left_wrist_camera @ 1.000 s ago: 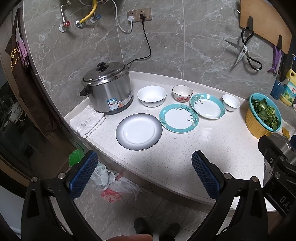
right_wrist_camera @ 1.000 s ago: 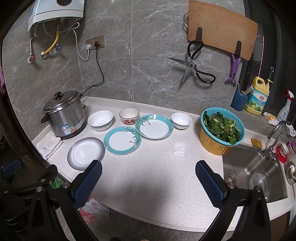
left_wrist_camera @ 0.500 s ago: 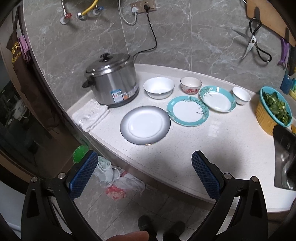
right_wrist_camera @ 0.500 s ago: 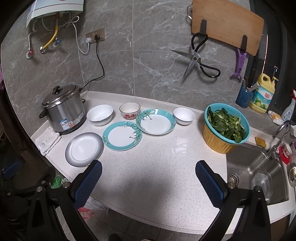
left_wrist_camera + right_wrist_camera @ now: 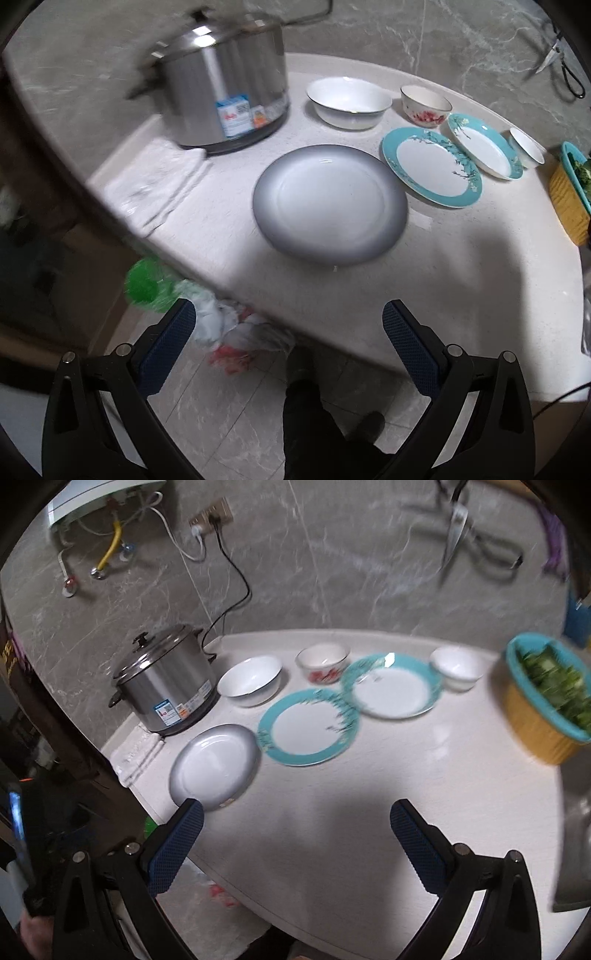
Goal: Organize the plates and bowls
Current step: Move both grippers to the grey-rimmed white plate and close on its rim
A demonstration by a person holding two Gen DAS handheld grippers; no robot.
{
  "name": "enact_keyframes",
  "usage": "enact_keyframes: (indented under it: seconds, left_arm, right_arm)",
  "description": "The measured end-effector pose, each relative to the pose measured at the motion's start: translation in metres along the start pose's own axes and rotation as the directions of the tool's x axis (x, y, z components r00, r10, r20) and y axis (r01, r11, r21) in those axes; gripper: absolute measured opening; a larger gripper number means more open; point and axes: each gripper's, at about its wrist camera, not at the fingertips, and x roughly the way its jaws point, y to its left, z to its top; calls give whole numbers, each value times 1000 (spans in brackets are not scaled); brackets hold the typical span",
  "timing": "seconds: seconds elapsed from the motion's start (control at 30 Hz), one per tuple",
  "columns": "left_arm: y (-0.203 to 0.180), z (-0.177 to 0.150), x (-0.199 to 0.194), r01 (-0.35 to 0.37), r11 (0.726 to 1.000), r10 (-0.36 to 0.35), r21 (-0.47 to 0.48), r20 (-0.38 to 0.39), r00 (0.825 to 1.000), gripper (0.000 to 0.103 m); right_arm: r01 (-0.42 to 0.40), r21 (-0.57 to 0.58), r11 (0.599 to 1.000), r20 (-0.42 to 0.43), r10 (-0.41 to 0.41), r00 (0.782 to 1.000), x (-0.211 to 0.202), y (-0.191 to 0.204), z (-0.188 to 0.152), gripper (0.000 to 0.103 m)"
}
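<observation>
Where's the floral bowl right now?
The floral bowl sits at the back of the counter, between the large white bowl and the farther teal-rimmed plate.

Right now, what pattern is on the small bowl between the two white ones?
Red flowers on the floral bowl, clearest in left wrist view.

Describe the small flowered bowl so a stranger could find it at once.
Start at the steel cooker by the wall. Next to it sits a wide white bowl, then the flowered bowl, behind the teal-rimmed plates. It alone has red flowers painted on its side; the other bowls are plain white.
</observation>
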Motion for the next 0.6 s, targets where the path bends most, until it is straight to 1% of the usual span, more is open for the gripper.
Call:
enact_keyframes:
  seconds: [0.07, 0.1, 0.2, 0.23, 0.3, 0.33, 0.37, 0.43, 0.47, 0.53, 0.6]
  left_arm:
    - [25, 24, 35, 98, 995, -97, 14, -41, 994, 101]
    - [36, 38, 50, 147, 989, -146, 20, -60, 987, 101]
    - [65, 75, 89, 256, 965, -250, 57, -94, 964, 101]
    - [75, 87, 102, 256, 965, -249, 59, -111, 962, 101]
    - [89, 108, 127, 284, 955, -271, 81, -147, 951, 101]
    - [98, 119, 141, 294, 951, -276, 93, -172, 946, 101]
    - [100, 127, 150, 304, 947, -282, 102, -187, 941, 101]
    - [108, 143, 167, 329, 938, -301, 114, -207, 931, 100]
    - [112, 151, 176, 356, 927, -326, 117, -220, 920, 96]
    - [115, 160, 191, 396, 909, -356, 128, -253, 900, 89]
    - [112, 163, 202, 440, 887, -388, 139, -291, 875, 89]
  right_arm:
    - [-61, 15, 998, -25, 62, 998, 31, 9, 6, 103]
    - [-75, 23, 997, -35, 76, 996, 45, 15, 9, 103]
    - [-166, 82, 983, -62, 171, 983, 86, 28, 14, 101]
    - [-184, 103, 978, -79, 192, 978, 100, 31, 14, 100]
    - [-193, 164, 967, -124, 215, 969, 127, 32, 13, 94]
    - [-194, 203, 960, -134, 224, 965, 138, 31, 11, 89]
    - [-202, 243, 949, -136, 240, 961, 148, 29, 10, 87]
    - [-210, 297, 931, -136, 260, 956, 163, 26, 7, 78]
    - [-219, 327, 919, -142, 277, 950, 171, 24, 6, 76]
    - [-249, 368, 896, -146, 320, 936, 184, 20, 5, 75]
    - [-284, 392, 875, -137, 361, 923, 194, 17, 2, 75]
